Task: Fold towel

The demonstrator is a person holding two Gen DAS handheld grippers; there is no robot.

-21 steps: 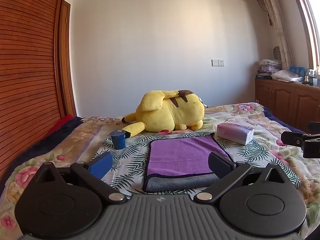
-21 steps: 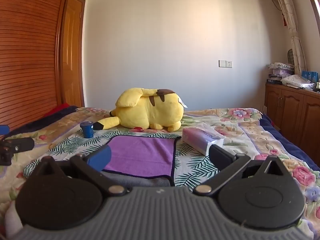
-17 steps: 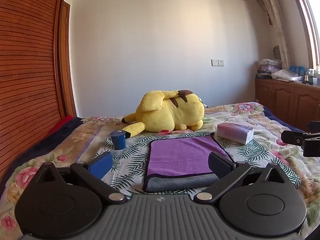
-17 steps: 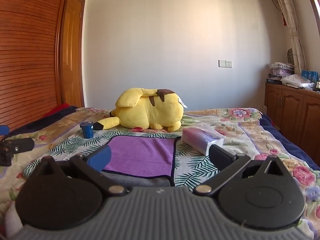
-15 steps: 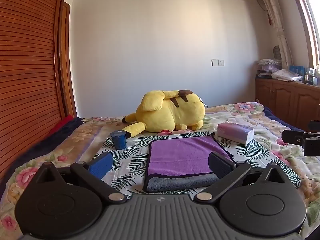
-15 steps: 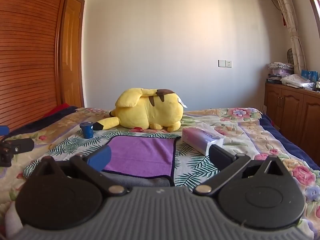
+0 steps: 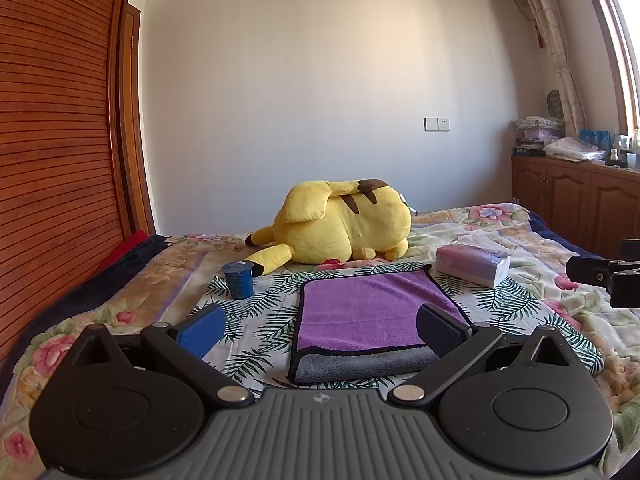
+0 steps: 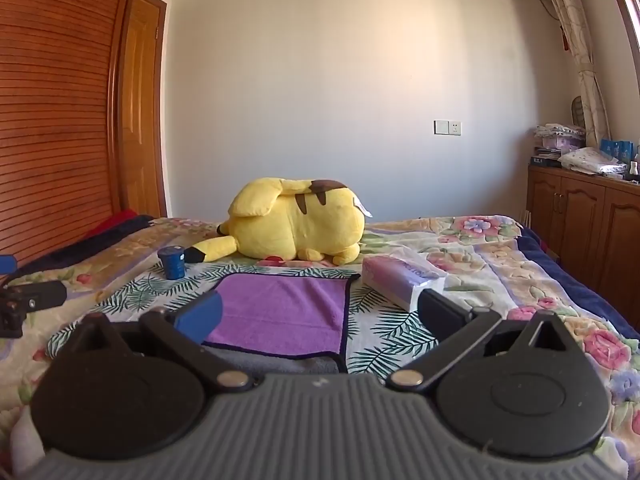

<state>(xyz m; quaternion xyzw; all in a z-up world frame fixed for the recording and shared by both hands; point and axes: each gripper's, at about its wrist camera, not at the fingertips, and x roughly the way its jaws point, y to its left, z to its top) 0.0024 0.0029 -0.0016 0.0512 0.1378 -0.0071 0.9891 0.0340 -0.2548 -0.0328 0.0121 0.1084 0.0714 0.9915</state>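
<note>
wall (image 7: pixel 320 100): white | wardrobe (image 7: pixel 52 160): slatted wood | cabinets (image 8: pixel 588 216): wooden | light: sunny

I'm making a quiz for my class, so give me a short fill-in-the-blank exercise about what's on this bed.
1. The towel shows a purple face with a ____ underside along its near edge.
2. The plush toy behind the towel is coloured ____.
3. The small cup left of the towel is coloured ____.
4. Both the left tongs and the right tongs are ____.

Missing words: grey; yellow; blue; open
</note>
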